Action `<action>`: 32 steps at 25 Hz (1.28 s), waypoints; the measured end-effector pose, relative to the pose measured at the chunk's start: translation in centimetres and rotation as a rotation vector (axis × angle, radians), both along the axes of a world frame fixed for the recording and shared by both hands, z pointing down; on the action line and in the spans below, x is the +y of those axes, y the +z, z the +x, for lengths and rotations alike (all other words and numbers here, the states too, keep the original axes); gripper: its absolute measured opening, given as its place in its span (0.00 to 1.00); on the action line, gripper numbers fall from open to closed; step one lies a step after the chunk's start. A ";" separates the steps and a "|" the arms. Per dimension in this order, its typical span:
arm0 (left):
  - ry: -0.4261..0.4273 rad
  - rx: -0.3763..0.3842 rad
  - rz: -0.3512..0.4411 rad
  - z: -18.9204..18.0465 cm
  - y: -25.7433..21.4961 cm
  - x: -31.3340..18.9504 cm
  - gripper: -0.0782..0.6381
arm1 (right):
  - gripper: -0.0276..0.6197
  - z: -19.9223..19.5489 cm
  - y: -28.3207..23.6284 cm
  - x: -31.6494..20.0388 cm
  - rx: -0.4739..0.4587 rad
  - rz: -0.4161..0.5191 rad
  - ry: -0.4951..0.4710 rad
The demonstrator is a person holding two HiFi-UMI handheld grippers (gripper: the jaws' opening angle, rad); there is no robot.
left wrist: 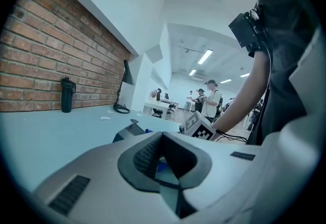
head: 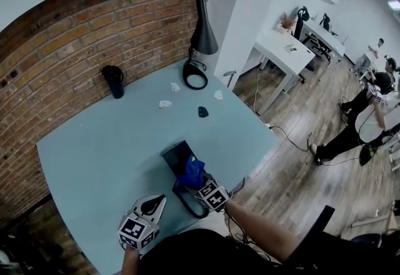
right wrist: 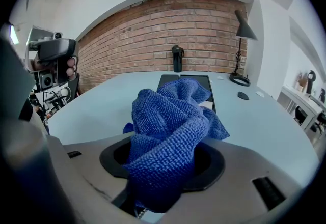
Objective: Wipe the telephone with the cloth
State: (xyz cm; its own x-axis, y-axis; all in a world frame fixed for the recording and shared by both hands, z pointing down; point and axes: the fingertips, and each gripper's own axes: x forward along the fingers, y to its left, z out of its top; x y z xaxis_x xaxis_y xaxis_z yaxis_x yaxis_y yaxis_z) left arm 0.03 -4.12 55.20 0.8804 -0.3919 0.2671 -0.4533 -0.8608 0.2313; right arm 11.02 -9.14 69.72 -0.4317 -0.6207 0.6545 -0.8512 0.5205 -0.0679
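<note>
Cloth (right wrist: 168,126) bunched in clenched right claw (right wrist: 163,164) over telephone (right wrist: 175,81); left gripper view shows left claw (left wrist: 164,164) closed.

Brick wall (head: 75,42), pale blue table (head: 100,155), black lamp (head: 203,36) (beside white pillar (head: 247,24)), wood floor (head: 312,111).

Left gripper (head: 153,205): fingers (left wrist: 81,177) together, nothing between them, held low at the tabletop's (head: 94,142) near edge.
Right gripper (head: 199,183): fingers clamped on a bunched blue cloth (right wrist: 165,136); bare forearm (head: 262,230) extends behind.
</note>
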 end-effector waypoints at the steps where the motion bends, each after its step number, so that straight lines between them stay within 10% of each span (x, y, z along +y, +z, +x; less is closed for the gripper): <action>1: -0.001 0.001 0.001 0.0 0.0 0.0 0.11 | 0.41 0.1 0.1 0.3 0.009 -0.013 -0.003; 12: -0.037 -0.026 0.038 -1.2 -0.6 -0.6 0.11 | 0.41 -2.0 1.5 7.8 0.149 -0.613 -0.344; 16: -0.124 -0.048 0.152 -2.6 -3.3 -1.7 0.11 | 0.41 -6.6 -5.1 4.3 -0.010 -0.396 -0.404; 20: -0.258 0.119 0.190 -5.4 -7.6 -2.8 0.11 | 0.41 -9.8 -14.9 -0.4 -0.073 0.024 -0.387; 25: -0.297 0.073 0.169 -7.9 -6.1 -2.5 0.11 | 0.41 -12.0 -22.9 -1.6 -0.120 0.517 -0.316; 32: -0.255 0.057 0.142 -8.3 -4.7 -0.1 0.11 | 0.36 -13.5 -18.4 1.7 -0.288 0.426 -0.303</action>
